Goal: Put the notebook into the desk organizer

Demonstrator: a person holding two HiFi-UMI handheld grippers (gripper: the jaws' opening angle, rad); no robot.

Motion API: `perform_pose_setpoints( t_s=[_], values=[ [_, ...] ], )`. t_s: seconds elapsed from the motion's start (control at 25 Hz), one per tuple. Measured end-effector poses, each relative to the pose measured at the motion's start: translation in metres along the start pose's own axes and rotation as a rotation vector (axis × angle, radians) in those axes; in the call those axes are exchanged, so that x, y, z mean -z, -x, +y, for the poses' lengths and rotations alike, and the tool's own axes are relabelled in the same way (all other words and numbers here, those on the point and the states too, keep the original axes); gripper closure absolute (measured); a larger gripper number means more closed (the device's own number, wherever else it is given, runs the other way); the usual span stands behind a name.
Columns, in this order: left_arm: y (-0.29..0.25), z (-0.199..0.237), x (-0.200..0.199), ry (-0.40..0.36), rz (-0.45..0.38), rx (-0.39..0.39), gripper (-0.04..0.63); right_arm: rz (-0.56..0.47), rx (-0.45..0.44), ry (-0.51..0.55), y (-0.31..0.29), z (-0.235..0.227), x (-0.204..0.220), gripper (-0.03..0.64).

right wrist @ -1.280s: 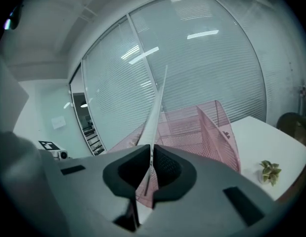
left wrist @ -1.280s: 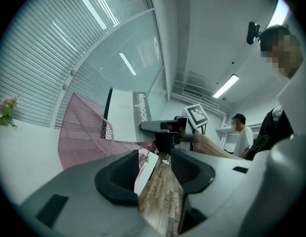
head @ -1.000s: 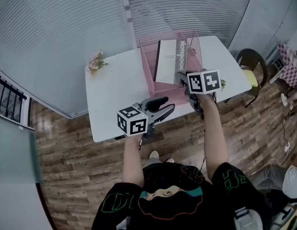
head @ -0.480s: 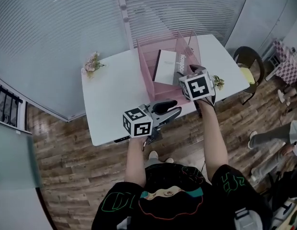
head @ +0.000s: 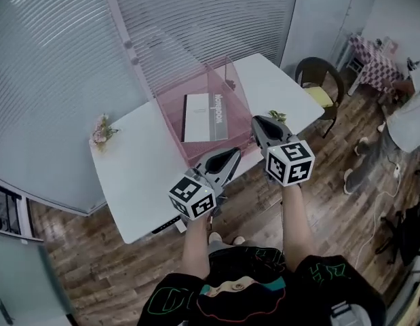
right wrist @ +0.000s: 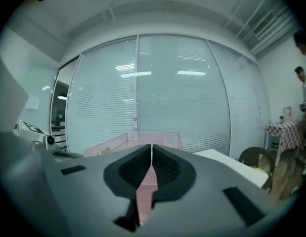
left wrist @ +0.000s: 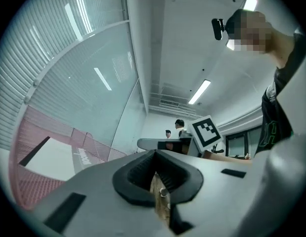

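- Front edge of tabletop is partly hidden behind both grippers.
- Notebook sits inside pink desk organizer, just beyond the gripper tips, not touching them.
- Left gripper and right gripper: jaws just closed, clenched on nothing.

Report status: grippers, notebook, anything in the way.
Left gripper and right gripper both just closed, nothing between the jaws. Notebook already in the pink organizer. Nothing in the way.

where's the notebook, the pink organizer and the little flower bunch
notebook [head: 197, 117]: head view, on its white cover
desk organizer [head: 170, 123]: head view, on its pink left wall
flower bunch [head: 101, 129]: head view, on the blossoms
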State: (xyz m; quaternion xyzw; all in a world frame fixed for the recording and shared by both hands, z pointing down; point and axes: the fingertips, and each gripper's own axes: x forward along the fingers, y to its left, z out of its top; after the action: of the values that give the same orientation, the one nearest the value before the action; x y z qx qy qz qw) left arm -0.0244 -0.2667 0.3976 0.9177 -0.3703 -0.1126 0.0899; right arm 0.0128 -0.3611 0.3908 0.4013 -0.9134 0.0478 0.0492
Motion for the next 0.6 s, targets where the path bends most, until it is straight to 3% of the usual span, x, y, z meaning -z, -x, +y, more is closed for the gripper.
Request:
perform_pose_setpoints(
  t_s=[0.24,0.6],
  values=[
    [-0.047,-0.006,-0.002,-0.086,0.006,-0.085,0.600,-0.094,0.095,-0.053,0.055,-0.044,0.001,0.614],
    [-0.083,-0.022,0.011,-0.107,0.010,-0.140,0.600,-0.097,0.253,-0.011,0.112,-0.080,0.018,0.614]
  ],
)
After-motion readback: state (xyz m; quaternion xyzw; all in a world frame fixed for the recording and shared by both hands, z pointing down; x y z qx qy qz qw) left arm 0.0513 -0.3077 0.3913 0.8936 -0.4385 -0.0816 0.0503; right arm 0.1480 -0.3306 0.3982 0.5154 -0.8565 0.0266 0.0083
